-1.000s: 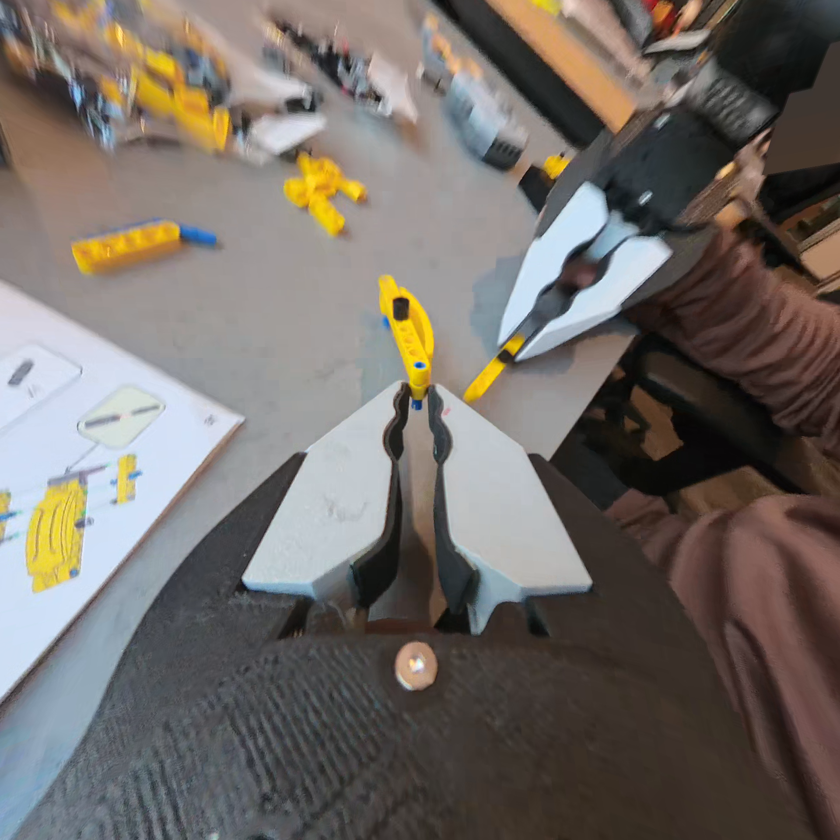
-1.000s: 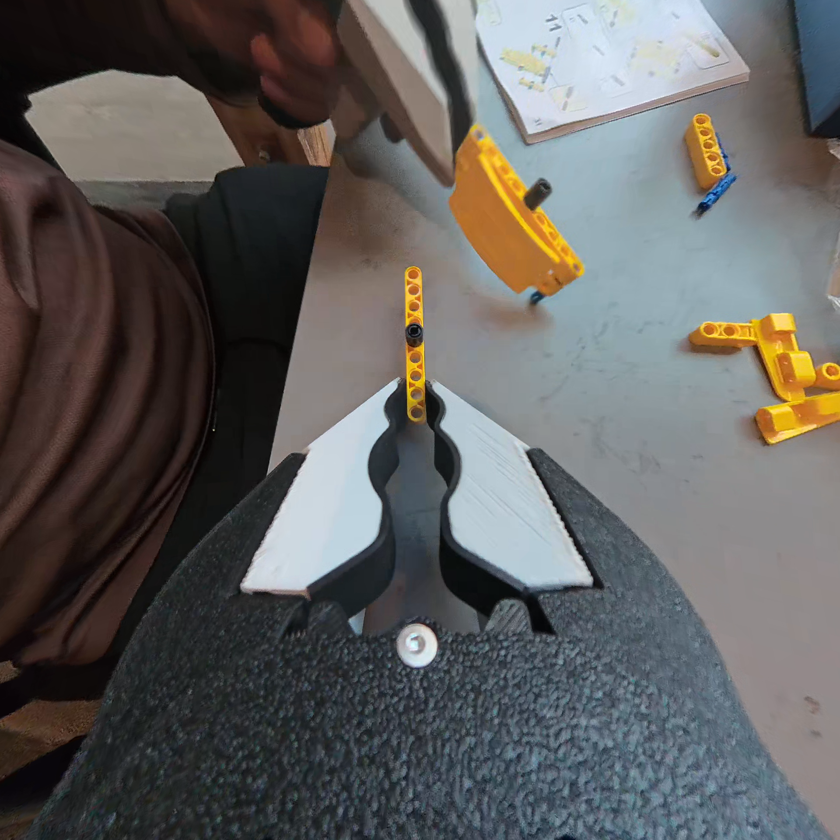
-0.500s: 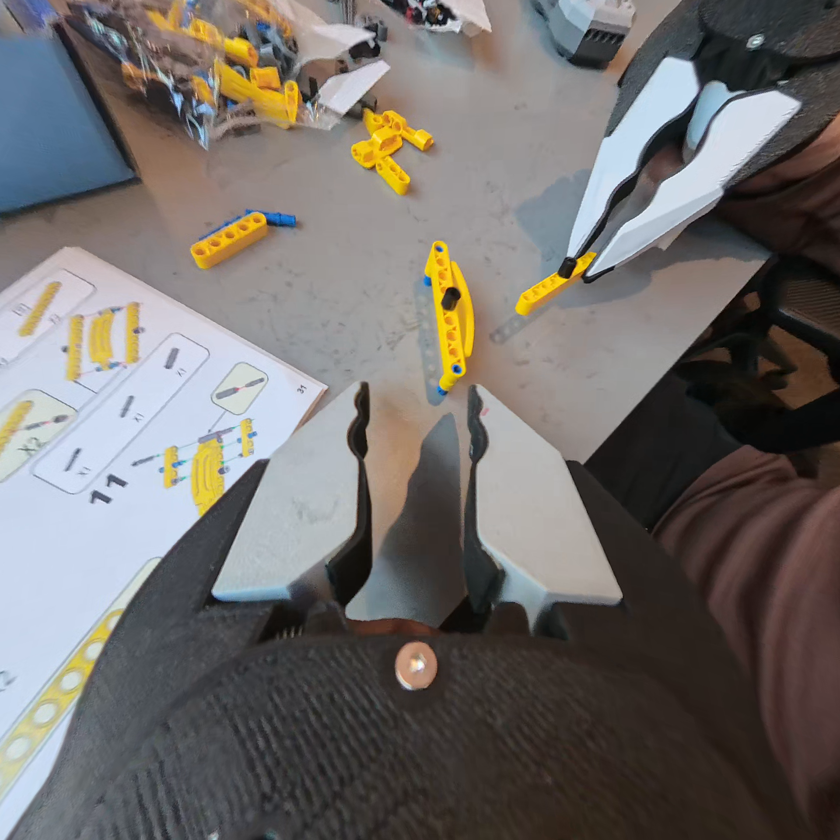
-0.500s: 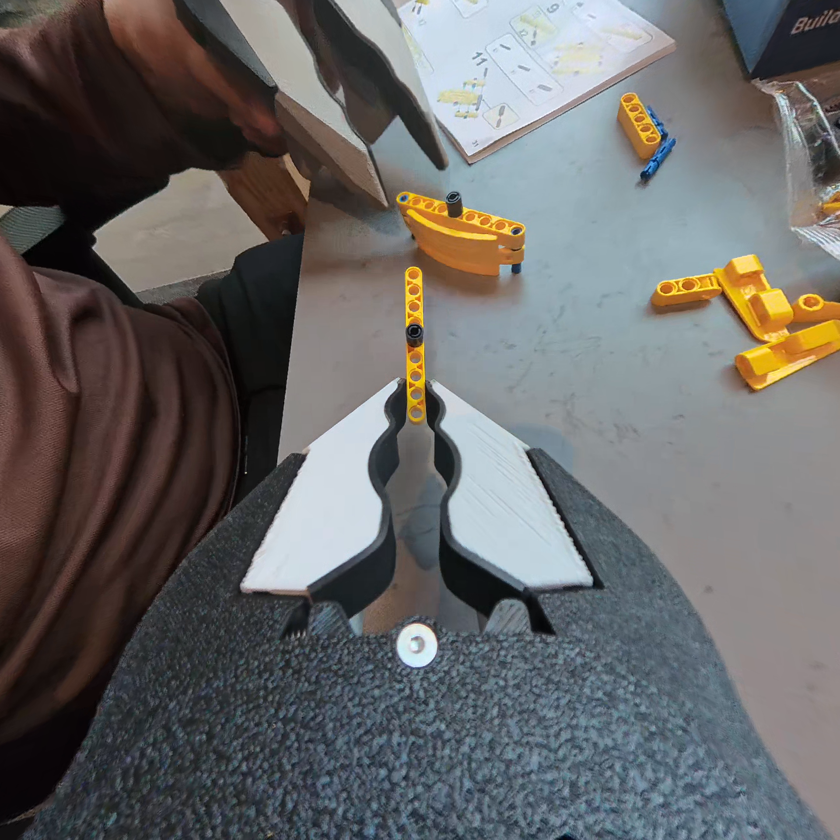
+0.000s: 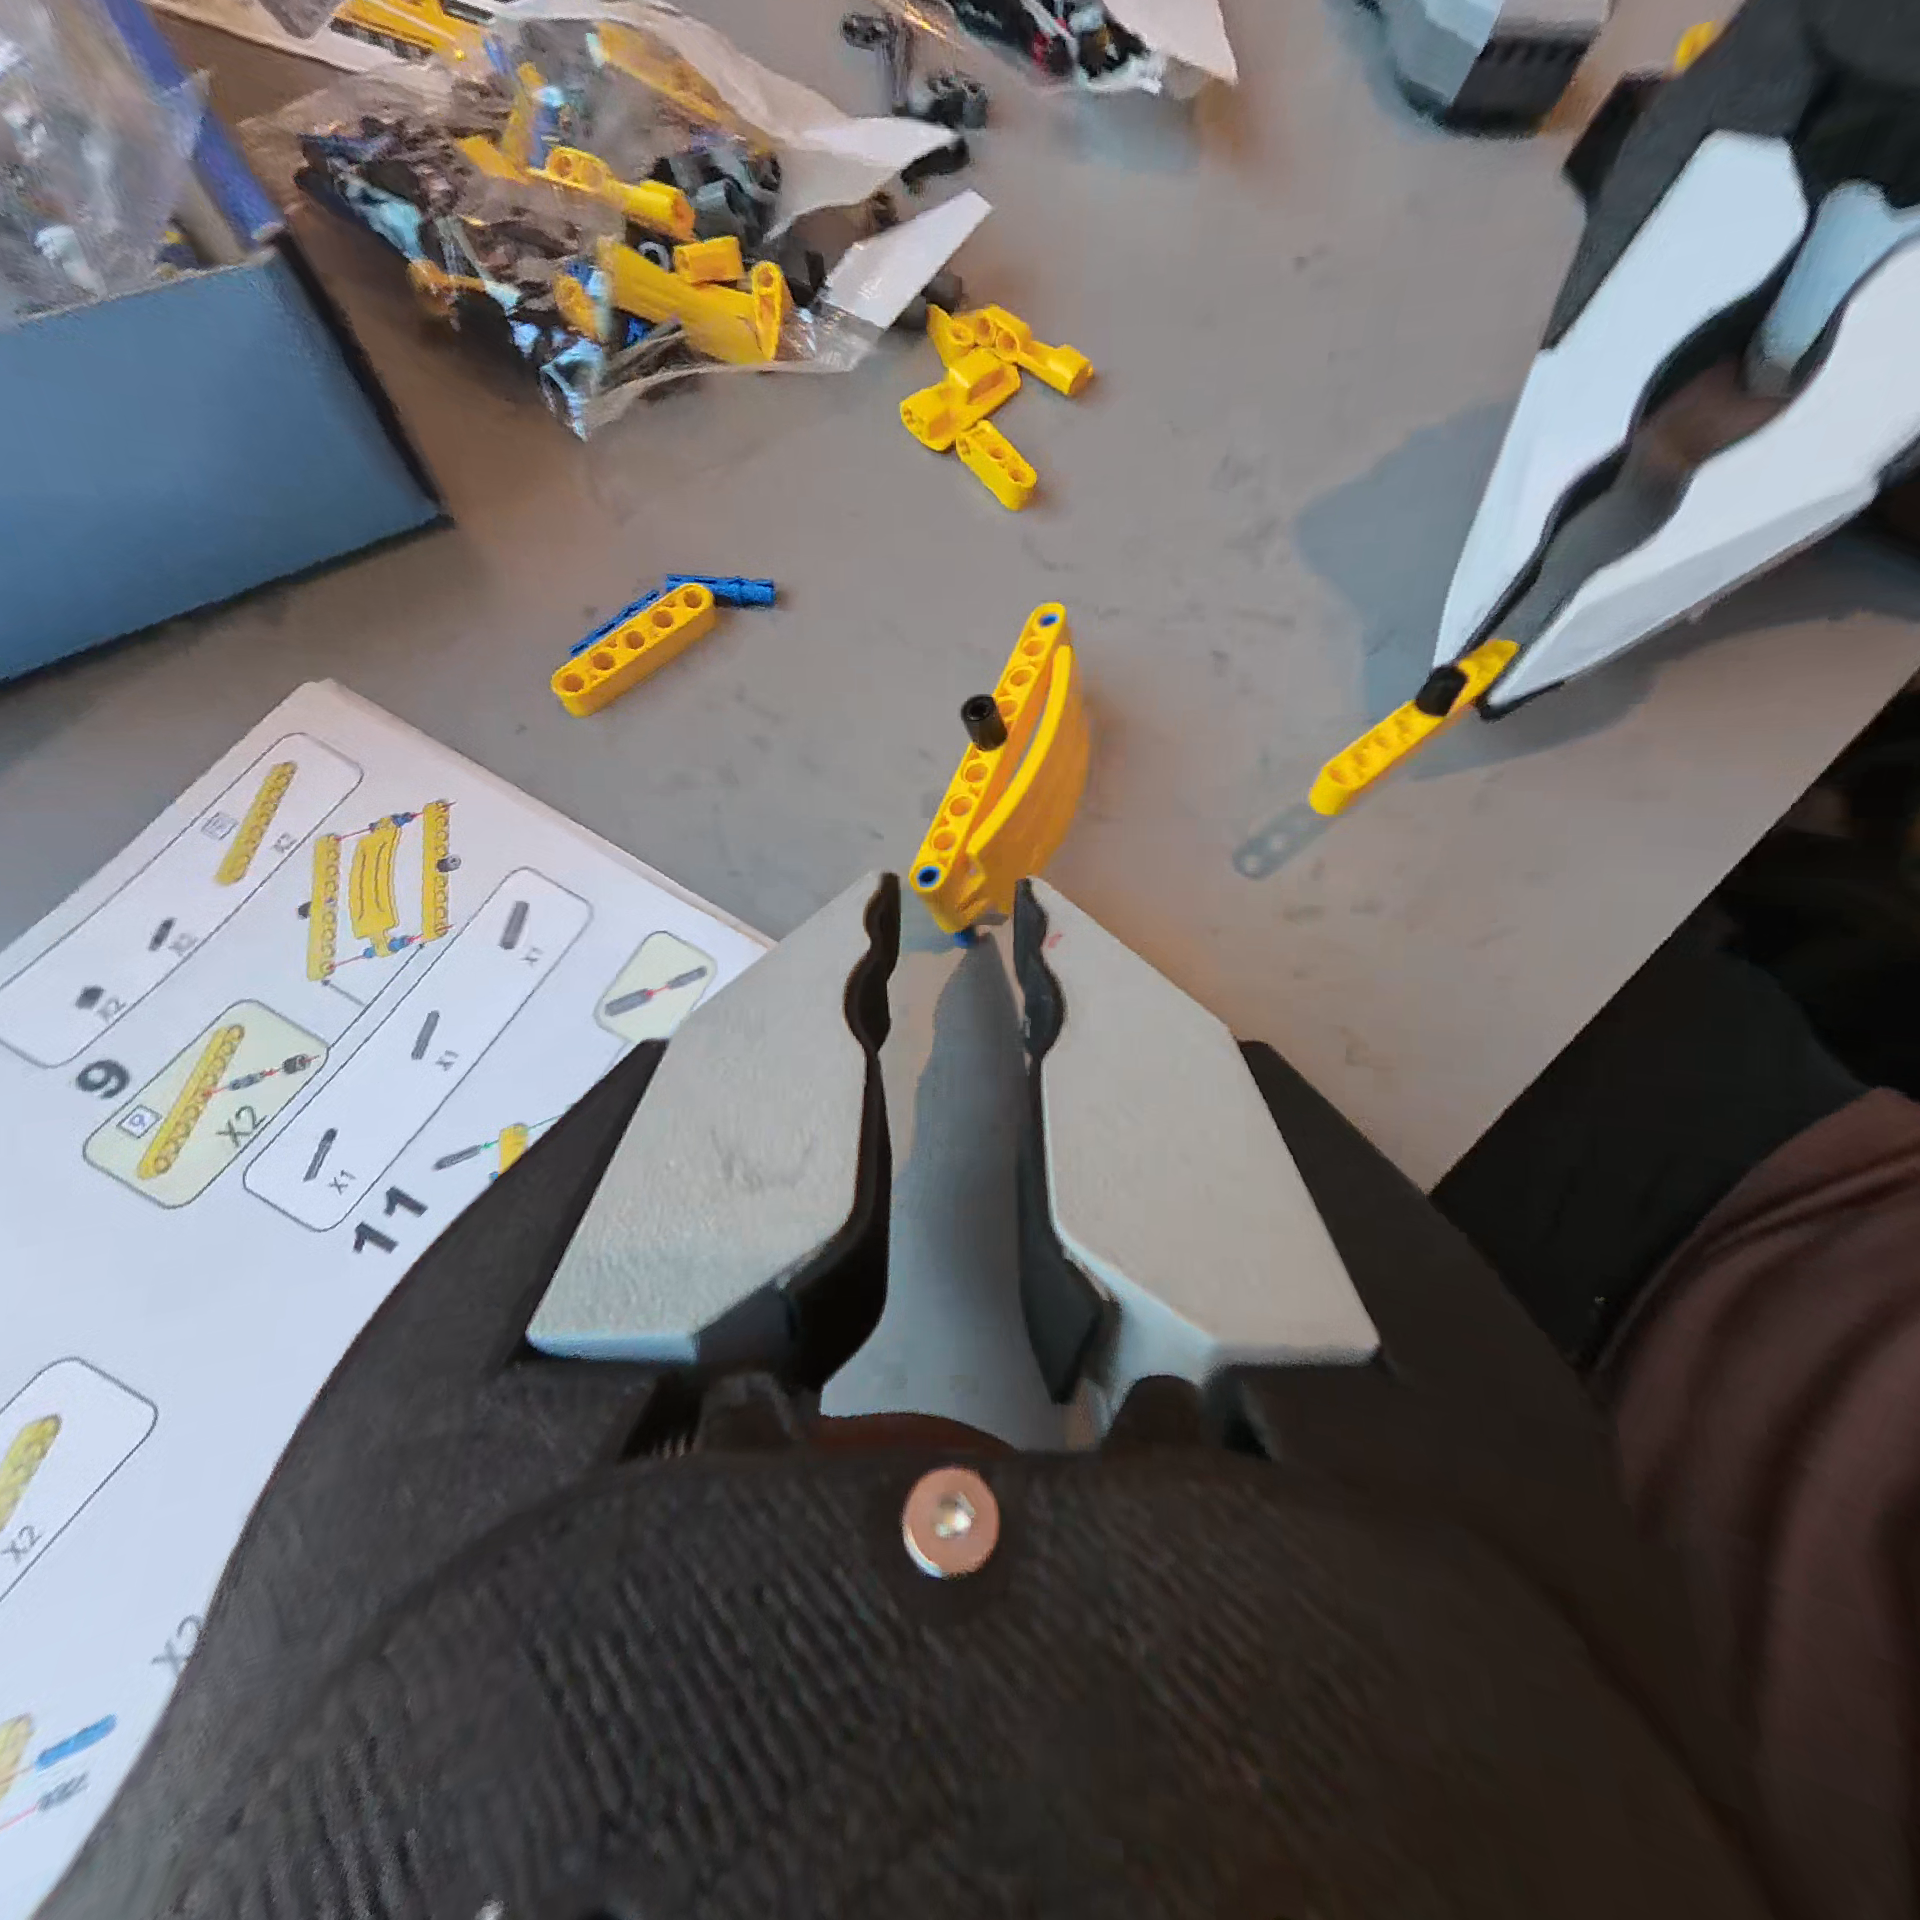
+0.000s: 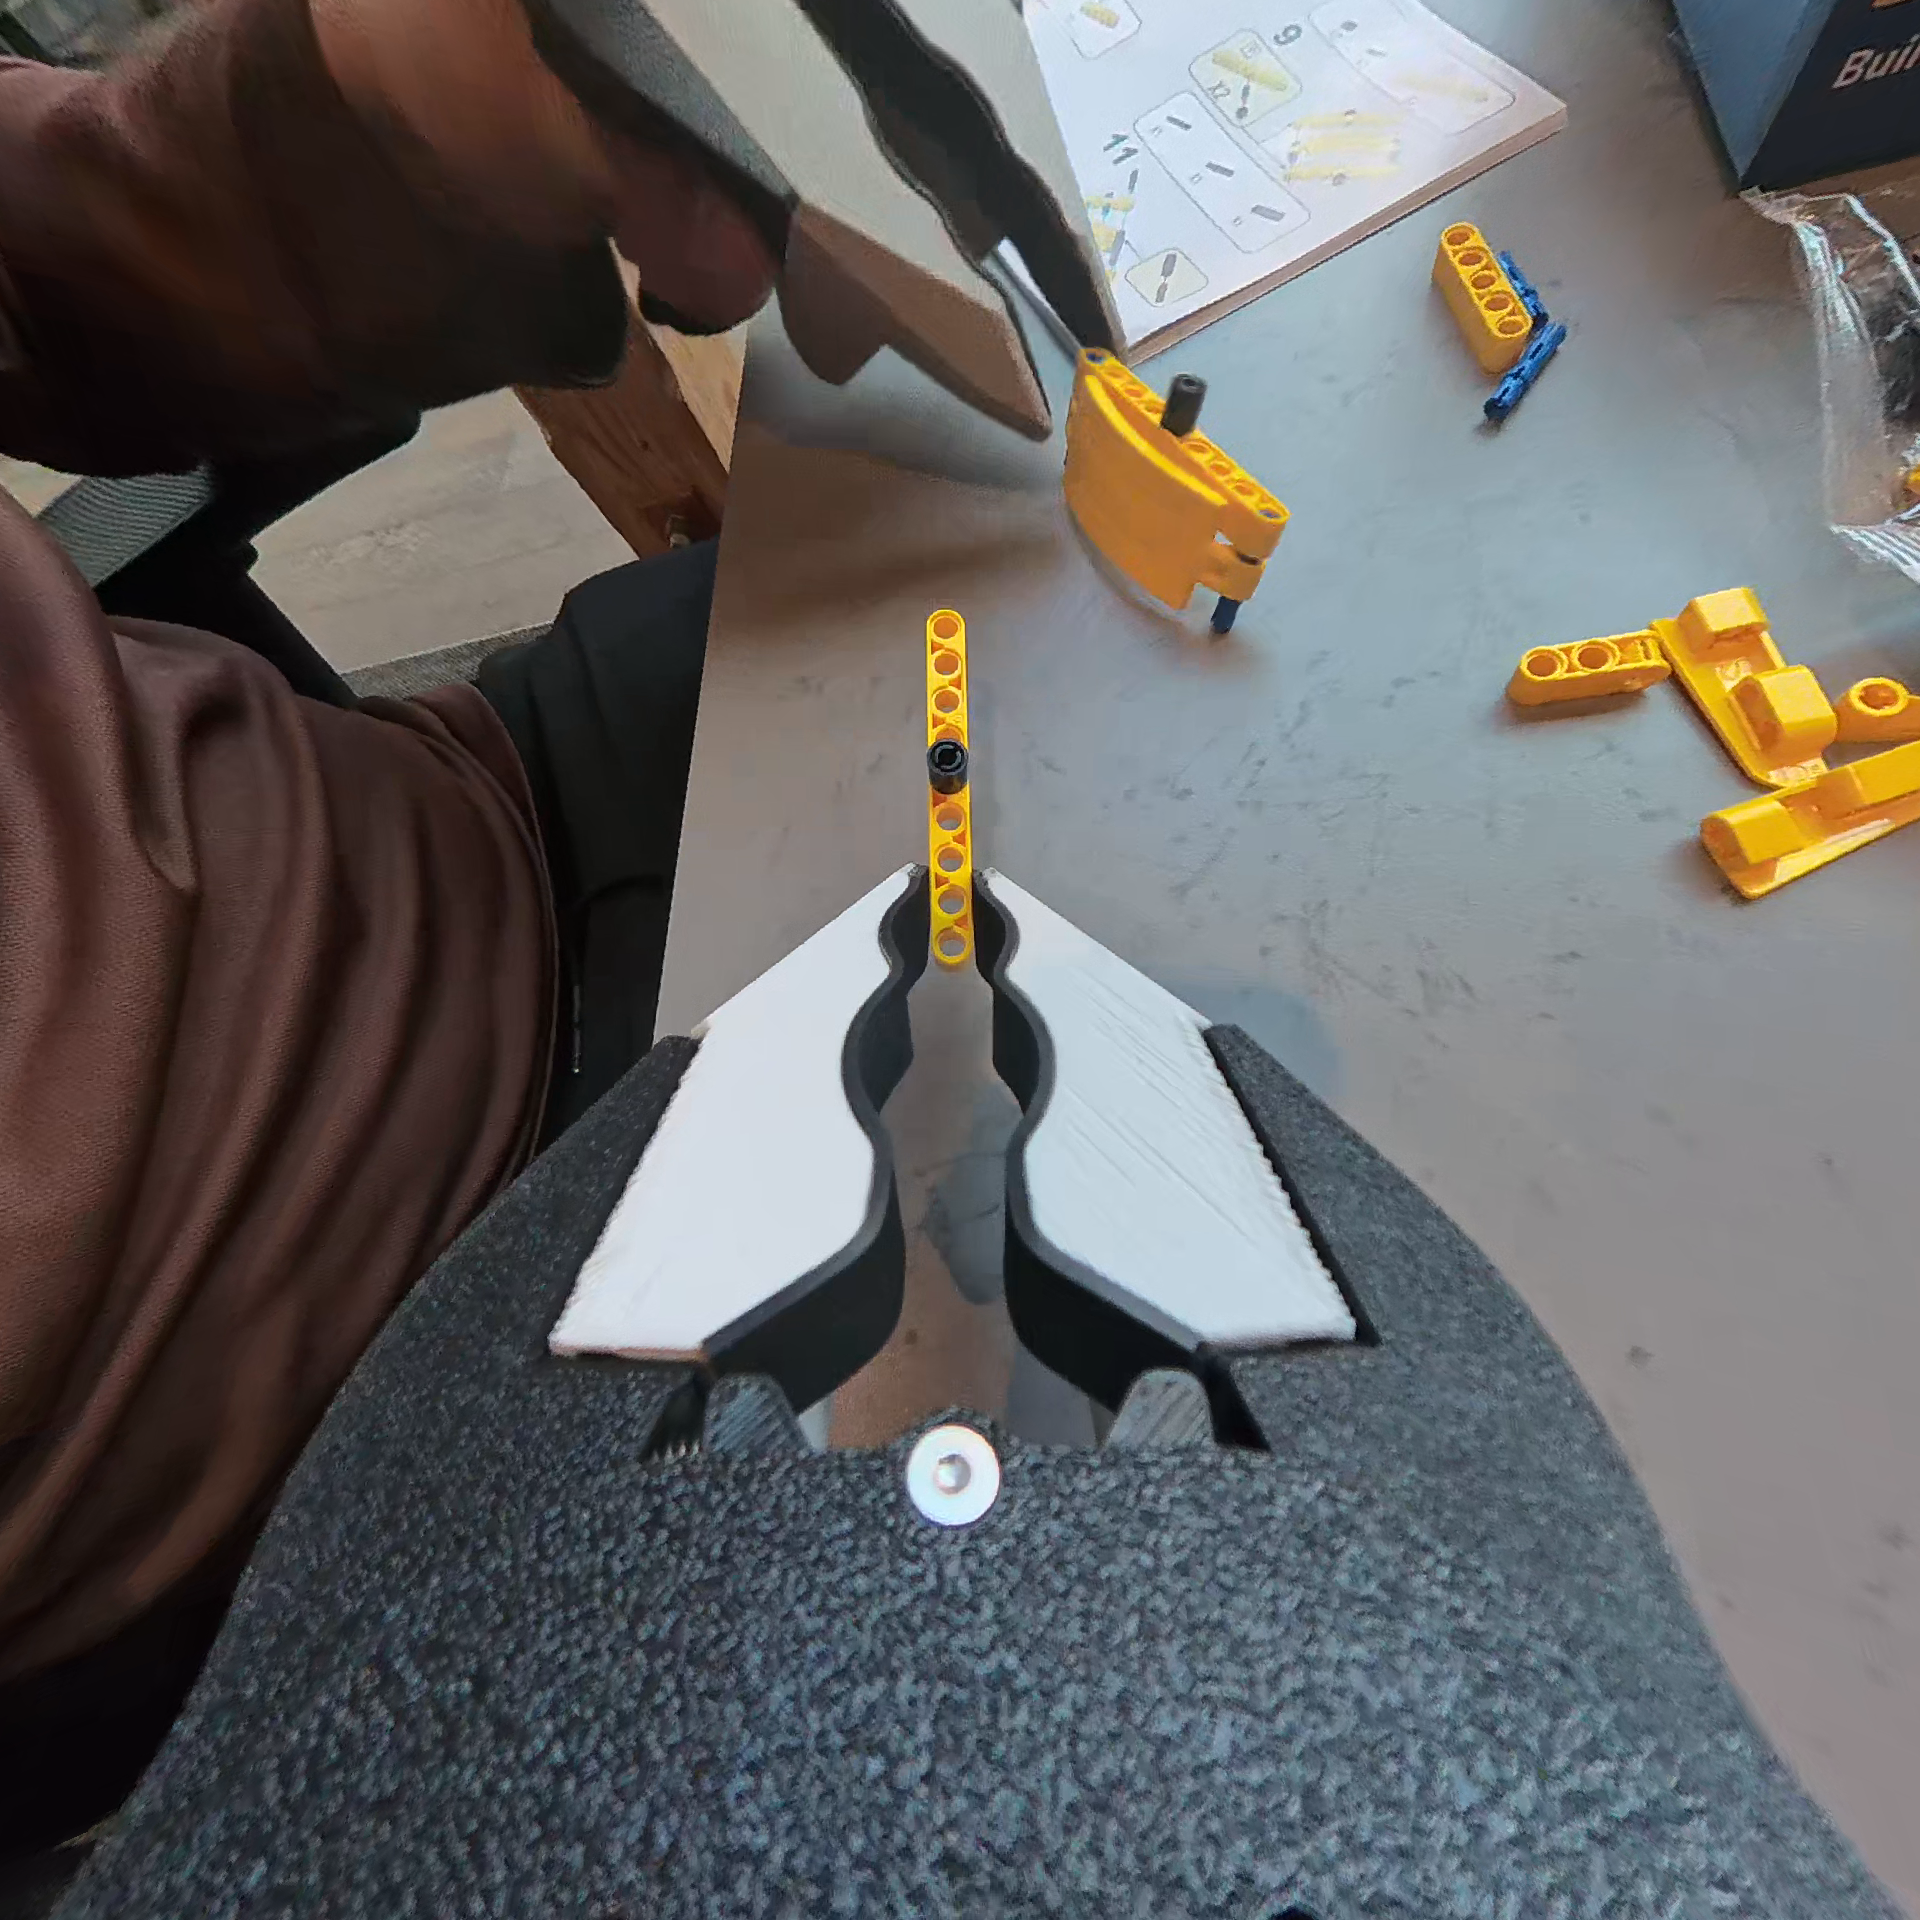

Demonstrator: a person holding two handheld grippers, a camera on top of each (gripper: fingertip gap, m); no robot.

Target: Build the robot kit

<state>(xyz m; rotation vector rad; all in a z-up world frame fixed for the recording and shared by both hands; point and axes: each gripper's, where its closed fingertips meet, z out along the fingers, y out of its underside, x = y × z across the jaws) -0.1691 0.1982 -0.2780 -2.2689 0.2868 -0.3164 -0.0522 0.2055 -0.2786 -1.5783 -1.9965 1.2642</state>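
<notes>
My left gripper (image 5: 954, 899) is closed around the lower end of a yellow curved assembly (image 5: 1023, 758) with a black pin and blue pins. The assembly is tilted up off the grey table (image 5: 1195, 520). In the right wrist view the same assembly (image 6: 1153, 488) hangs from the left gripper (image 6: 1075, 390), with one blue pin near the table. My right gripper (image 6: 951, 883) is shut on a long yellow beam (image 6: 947, 686) with a black pin in its middle. It holds the beam level above the table's near edge. In the left wrist view the right gripper (image 5: 1475, 686) and its beam (image 5: 1382, 732) are to the right of the assembly, apart from it.
An open instruction booklet (image 5: 260, 1039) lies at left, and a blue box (image 5: 156, 447) stands behind it. A clear bag of parts (image 5: 623, 239) is at the back. Loose yellow pieces (image 5: 987, 384) and a short yellow beam with blue pins (image 5: 634, 649) lie between. The table edge (image 5: 1558, 1039) and a brown sleeve (image 6: 260, 987) are close. My hands' fingertips stand some 12 cm from each other.
My left gripper let the curved assembly down onto the table and opened. It has now closed on the assembly's end again and tipped it up. My right gripper kept hold of its beam.
</notes>
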